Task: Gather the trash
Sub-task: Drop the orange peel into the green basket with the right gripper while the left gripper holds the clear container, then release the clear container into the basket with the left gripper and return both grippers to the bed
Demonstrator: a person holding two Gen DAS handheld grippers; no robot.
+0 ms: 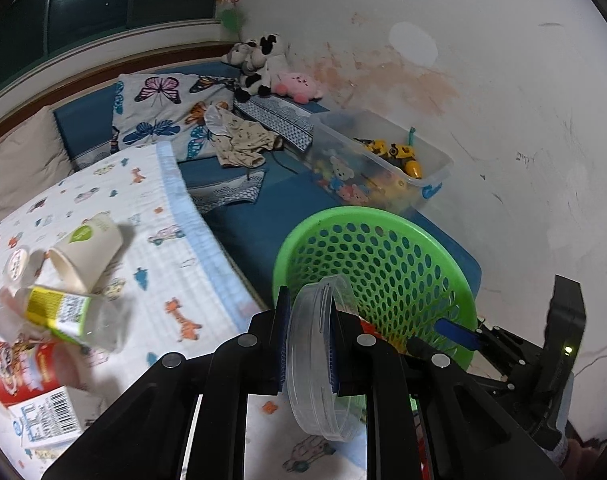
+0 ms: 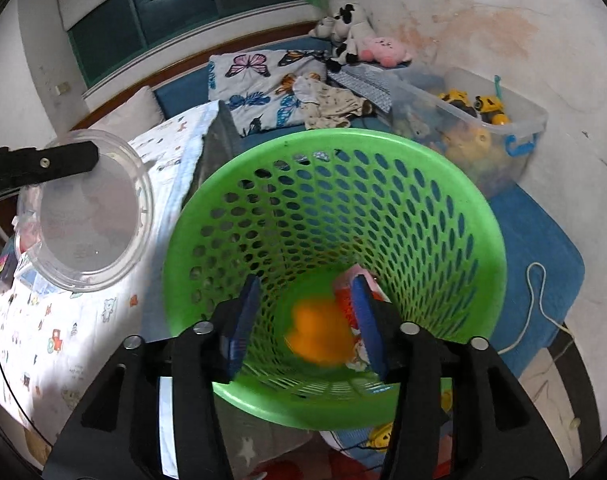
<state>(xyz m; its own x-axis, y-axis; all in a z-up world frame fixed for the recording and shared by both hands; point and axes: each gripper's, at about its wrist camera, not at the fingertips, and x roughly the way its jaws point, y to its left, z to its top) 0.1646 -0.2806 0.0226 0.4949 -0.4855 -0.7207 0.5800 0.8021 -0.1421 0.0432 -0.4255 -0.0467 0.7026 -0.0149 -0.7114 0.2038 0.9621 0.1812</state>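
A green perforated basket point(image 2: 343, 208) stands on the bed; in the left wrist view point(image 1: 387, 256) it is ahead and to the right. My left gripper point(image 1: 307, 344) is shut on a clear round plastic lid point(image 1: 315, 384), held on edge just left of the basket; the lid also shows in the right wrist view point(image 2: 87, 216). My right gripper point(image 2: 303, 328) is open and empty over the basket's mouth. A blurred orange object point(image 2: 319, 332) and a red-and-white carton point(image 2: 349, 300) lie in the basket's bottom. A paper cup point(image 1: 87, 252), a plastic bottle point(image 1: 71, 316) and a red-and-white cup point(image 1: 23, 384) lie on the blanket at the left.
A patterned white blanket point(image 1: 151, 216) covers the bed's left part. A clear toy bin point(image 1: 383, 164) stands behind the basket against the stained wall. Butterfly pillow point(image 1: 163, 116), loose clothes point(image 1: 243, 140) and plush toys point(image 1: 263, 68) lie at the back. A white cord point(image 2: 535, 304) lies at the right.
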